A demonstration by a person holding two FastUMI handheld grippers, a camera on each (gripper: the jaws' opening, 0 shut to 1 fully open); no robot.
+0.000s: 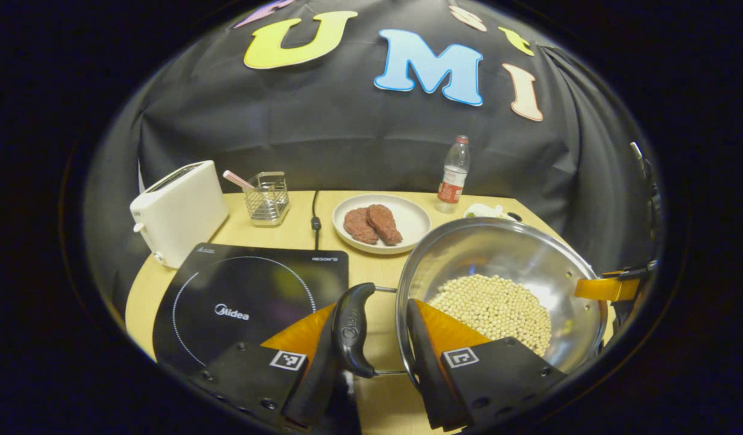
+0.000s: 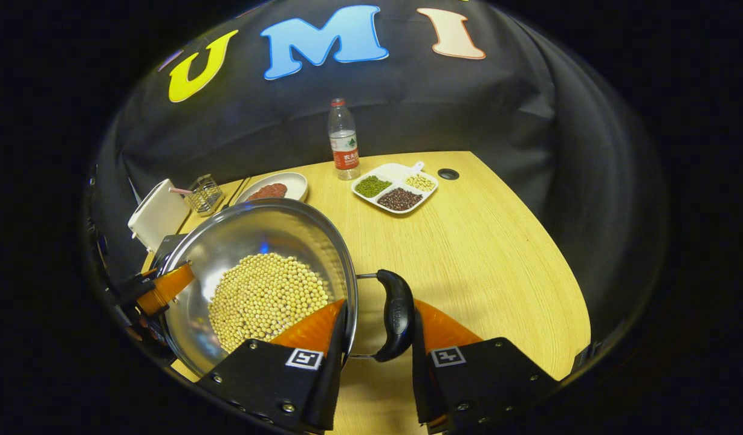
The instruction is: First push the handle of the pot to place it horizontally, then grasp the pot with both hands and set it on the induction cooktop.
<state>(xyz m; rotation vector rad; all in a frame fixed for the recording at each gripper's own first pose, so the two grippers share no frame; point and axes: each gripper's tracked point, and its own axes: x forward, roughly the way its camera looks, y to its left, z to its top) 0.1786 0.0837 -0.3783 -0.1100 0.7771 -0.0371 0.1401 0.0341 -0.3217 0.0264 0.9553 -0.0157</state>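
Left hand-held gripper [image 1: 374,356]: fingers apart, straddling the pot's black side handle [image 1: 353,329] at lower centre.
Right hand-held gripper [image 2: 377,344]: fingers apart around the opposite handle [image 2: 396,314].
Pot [image 1: 498,254]: steel, holding pale beans, right of centre on the bench [image 1: 298,229].
Induction cooktop [image 1: 250,299]: lower left, beside the pot.

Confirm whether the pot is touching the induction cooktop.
Apart. Left gripper view shows bare table between the pot and the induction cooktop.
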